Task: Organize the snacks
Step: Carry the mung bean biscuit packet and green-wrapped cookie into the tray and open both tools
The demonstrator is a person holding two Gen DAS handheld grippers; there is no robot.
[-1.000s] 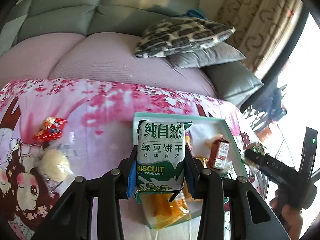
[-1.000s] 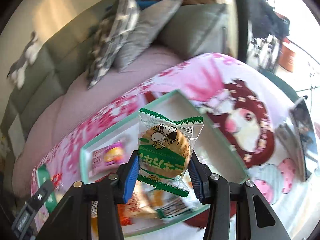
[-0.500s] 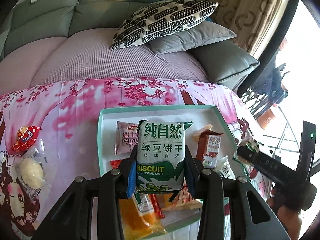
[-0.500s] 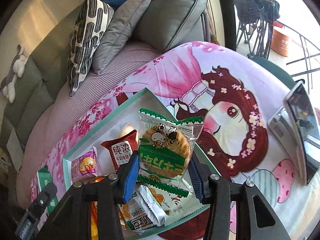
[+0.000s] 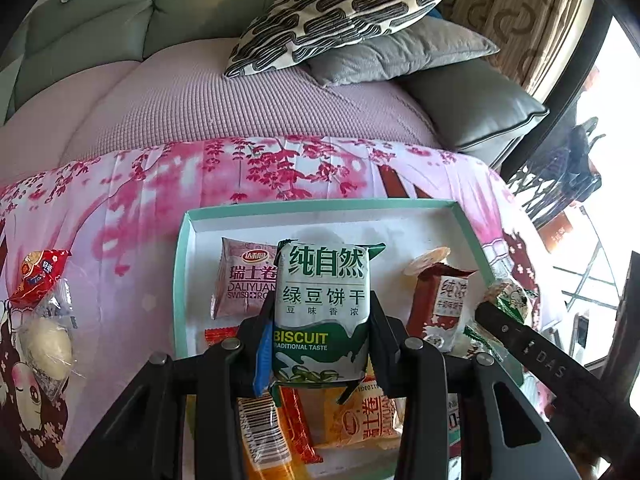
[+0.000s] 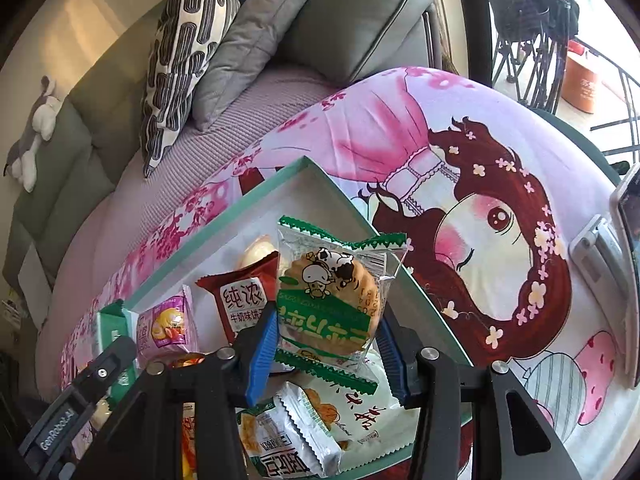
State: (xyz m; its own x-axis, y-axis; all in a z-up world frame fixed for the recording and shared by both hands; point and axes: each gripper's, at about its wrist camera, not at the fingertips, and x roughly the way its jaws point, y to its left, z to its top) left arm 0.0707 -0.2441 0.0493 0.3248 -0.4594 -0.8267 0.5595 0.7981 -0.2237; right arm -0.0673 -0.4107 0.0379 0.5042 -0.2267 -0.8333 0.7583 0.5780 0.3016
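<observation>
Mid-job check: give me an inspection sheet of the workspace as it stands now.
Surface: pink cartoon-print cloth.
Job's things: teal tray holding several snack packs; red snack and pale bun lie on the cloth outside it.
Clutter: phone on stand.
Grippers: left gripper shut on green biscuit pack; right gripper shut on round cookie pack; both above the tray.
Cables: nothing seen.
Surroundings: sofa, patterned pillow.

Teal tray [image 5: 182,280], pink floral cloth [image 5: 132,200]
</observation>
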